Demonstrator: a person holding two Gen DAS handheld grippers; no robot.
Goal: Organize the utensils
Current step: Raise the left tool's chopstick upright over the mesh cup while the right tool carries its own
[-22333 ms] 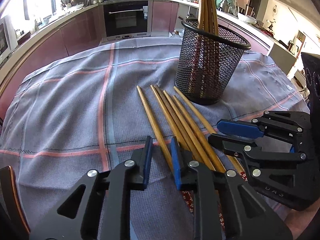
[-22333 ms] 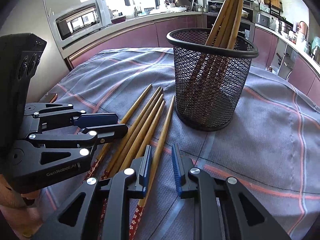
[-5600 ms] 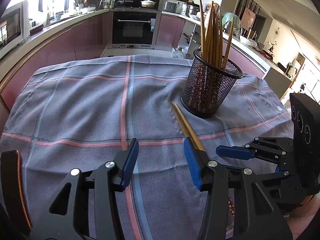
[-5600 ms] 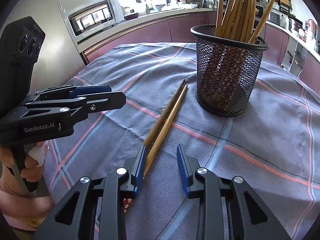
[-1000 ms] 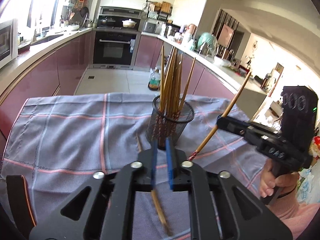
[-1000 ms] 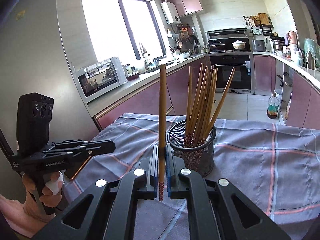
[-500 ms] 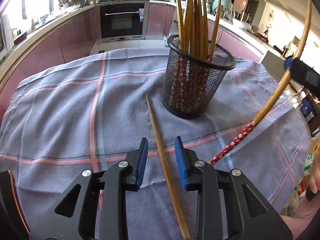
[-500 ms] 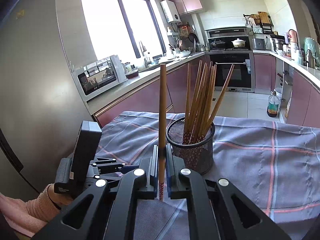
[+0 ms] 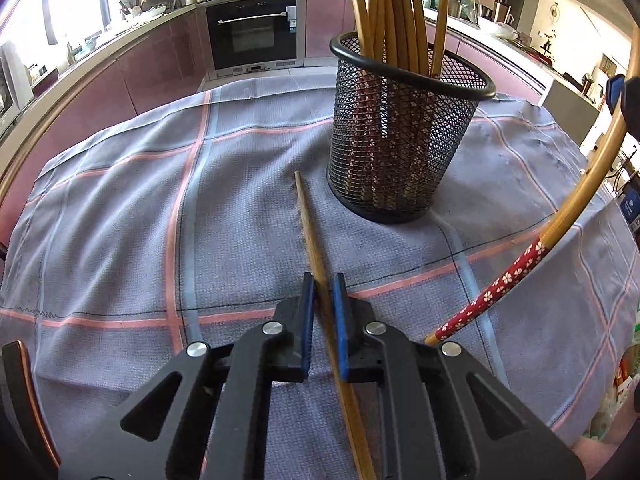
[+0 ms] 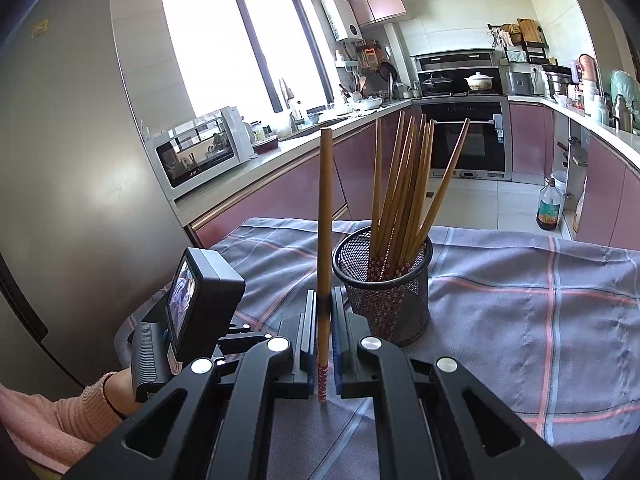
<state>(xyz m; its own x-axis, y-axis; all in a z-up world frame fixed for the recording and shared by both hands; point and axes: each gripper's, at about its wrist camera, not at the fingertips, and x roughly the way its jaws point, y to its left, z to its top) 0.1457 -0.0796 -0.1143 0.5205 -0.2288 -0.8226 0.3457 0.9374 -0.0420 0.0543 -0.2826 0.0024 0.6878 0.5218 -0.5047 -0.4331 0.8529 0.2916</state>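
A black mesh cup (image 9: pixel 404 140) stands on the grey checked tablecloth (image 9: pixel 120 208) and holds several wooden chopsticks (image 9: pixel 394 8); it also shows in the right wrist view (image 10: pixel 386 288). One chopstick (image 9: pixel 310 224) lies on the cloth left of the cup. My left gripper (image 9: pixel 322 288) is low over it, jaws close on either side of its near part. My right gripper (image 10: pixel 324 308) is shut on a chopstick (image 10: pixel 325 216) with a red flowered end, held upright left of the cup; this chopstick also shows in the left wrist view (image 9: pixel 568 216).
The table's far edge faces kitchen counters and an oven (image 9: pixel 252 36). A microwave (image 10: pixel 196 152) sits on the left counter. The hand with the left gripper's body (image 10: pixel 192 312) is at the table's left side.
My left gripper has dropped toward the lying chopstick and its jaws have narrowed around it. My right gripper still holds its chopstick upright, nearly unmoved.
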